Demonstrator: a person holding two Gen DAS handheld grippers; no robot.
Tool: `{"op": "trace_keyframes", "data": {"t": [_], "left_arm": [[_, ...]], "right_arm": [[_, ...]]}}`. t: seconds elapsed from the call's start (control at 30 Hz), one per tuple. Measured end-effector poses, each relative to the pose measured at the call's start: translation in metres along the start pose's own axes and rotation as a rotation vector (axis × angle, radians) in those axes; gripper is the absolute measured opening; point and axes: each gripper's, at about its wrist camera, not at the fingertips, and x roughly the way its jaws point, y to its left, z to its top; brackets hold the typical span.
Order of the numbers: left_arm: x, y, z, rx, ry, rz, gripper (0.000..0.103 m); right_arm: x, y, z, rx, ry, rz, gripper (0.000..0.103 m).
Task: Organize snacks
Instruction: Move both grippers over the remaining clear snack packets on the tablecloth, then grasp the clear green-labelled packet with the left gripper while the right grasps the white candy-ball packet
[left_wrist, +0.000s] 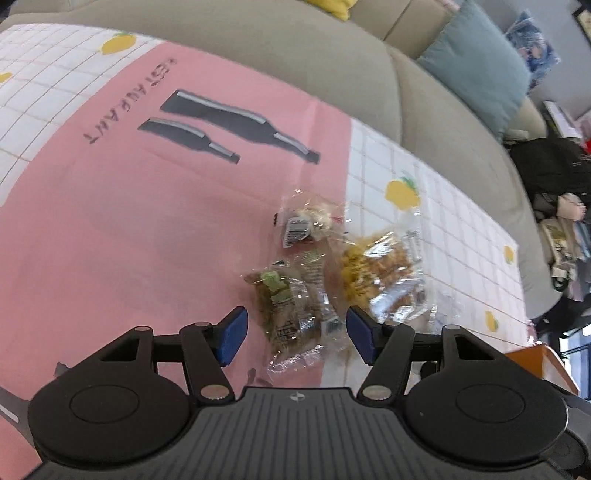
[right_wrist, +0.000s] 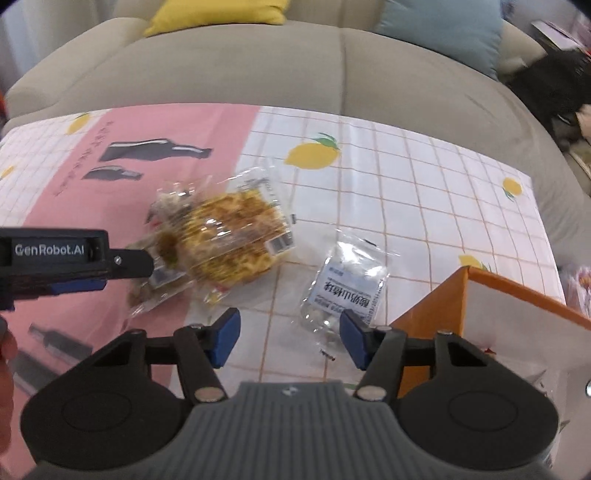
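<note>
Several clear-wrapped snacks lie on the tablecloth. In the left wrist view a brown and green snack pack (left_wrist: 291, 314) lies between the open blue pads of my left gripper (left_wrist: 297, 334), with a yellow crispy snack (left_wrist: 376, 273) to its right and a small pale pack (left_wrist: 306, 223) behind. In the right wrist view my right gripper (right_wrist: 290, 338) is open and empty, just short of a white-labelled pack (right_wrist: 347, 288). The yellow snack (right_wrist: 232, 236) lies to the left, and the left gripper (right_wrist: 74, 262) comes in from the left edge over the brown pack (right_wrist: 155, 284).
An orange and white box (right_wrist: 517, 325) stands at the right, close to my right gripper; its corner also shows in the left wrist view (left_wrist: 543, 365). The pink and white lemon tablecloth (right_wrist: 406, 177) covers the table. A beige sofa (right_wrist: 295, 66) with cushions runs behind.
</note>
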Motion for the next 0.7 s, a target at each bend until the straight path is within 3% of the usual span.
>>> {"op": "trace_keyframes", "data": {"t": [0.3, 0.43, 0.6, 0.7], "left_arm": [[0.021, -0.003, 0.003, -0.042, 0.024, 0.023, 0.072], [0.022, -0.007, 0.005, -0.009, 0.014, 0.051, 0.066], [0.02, -0.006, 0.004, 0.01, 0.017, 0.045, 0.057], [0.017, -0.005, 0.001, 0.027, 0.017, 0.062, 0.053]], "right_arm": [[0.036, 0.007, 0.013, 0.08, 0.001, -0.162, 0.06], [0.05, 0.011, 0.015, 0.099, 0.018, -0.222, 0.061], [0.06, 0.01, 0.012, 0.13, 0.031, -0.231, 0.061], [0.058, 0.007, 0.011, 0.149, 0.022, -0.234, 0.048]]}}
